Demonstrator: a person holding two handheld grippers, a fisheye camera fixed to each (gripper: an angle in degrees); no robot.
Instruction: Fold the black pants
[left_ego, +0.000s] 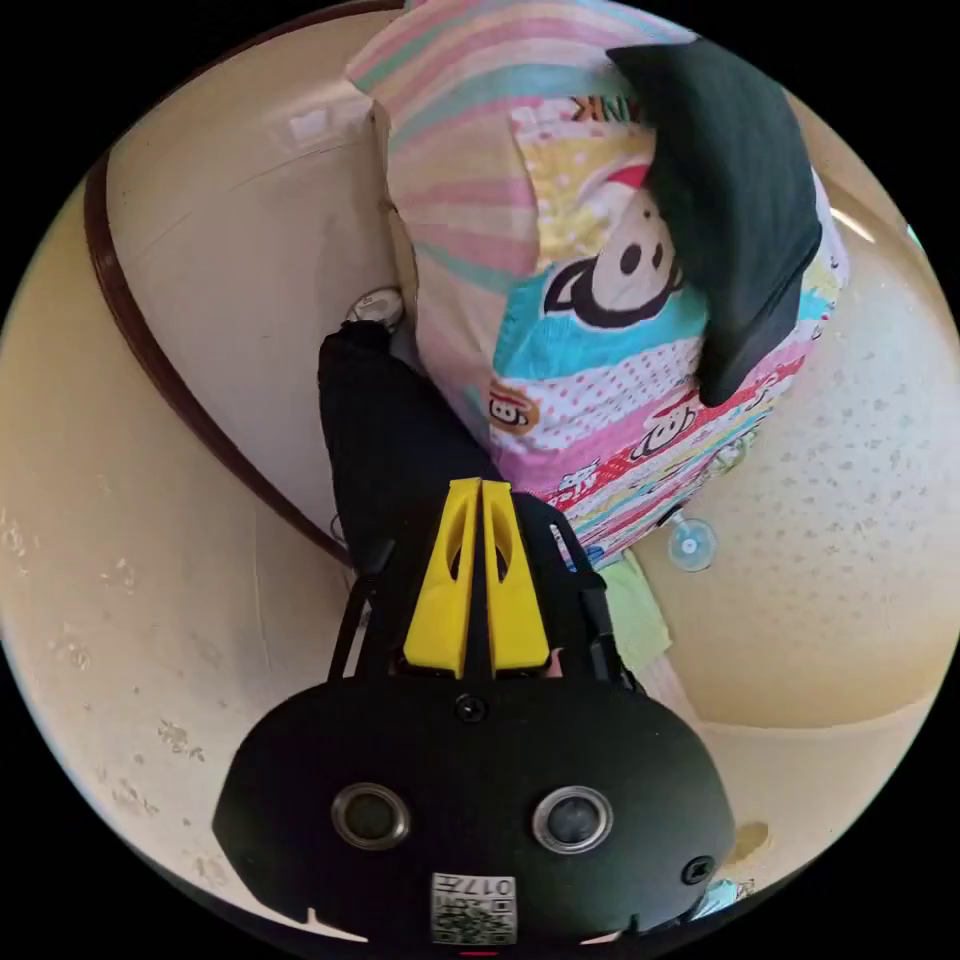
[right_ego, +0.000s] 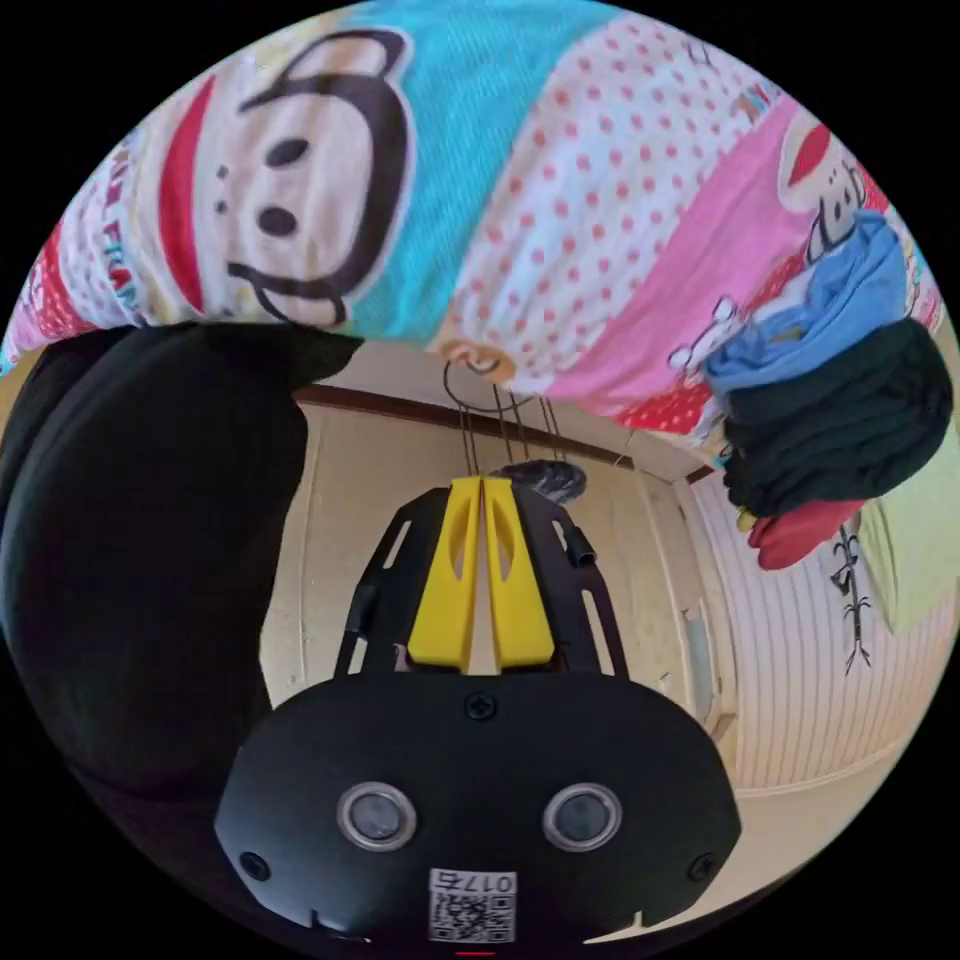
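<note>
In the left gripper view, my left gripper (left_ego: 481, 486) has its yellow jaws closed on the edge of the black pants (left_ego: 390, 440). The cloth runs from the tips up towards a cream wall. In the right gripper view, a large dark mass of the black pants (right_ego: 150, 560) hangs at the left, beside my right gripper (right_ego: 481, 484). That gripper's jaws are shut, with no cloth visible between them. Thin dark threads (right_ego: 490, 420) hang just beyond the tips.
A bright cartoon-print sheet (left_ego: 600, 400) (right_ego: 560, 200) covers the bed. A folded dark garment (left_ego: 730, 200) lies on it. A pile of blue, dark and red clothes (right_ego: 830, 420) sits at the right. Cream walls with brown trim (left_ego: 150, 350) stand close by.
</note>
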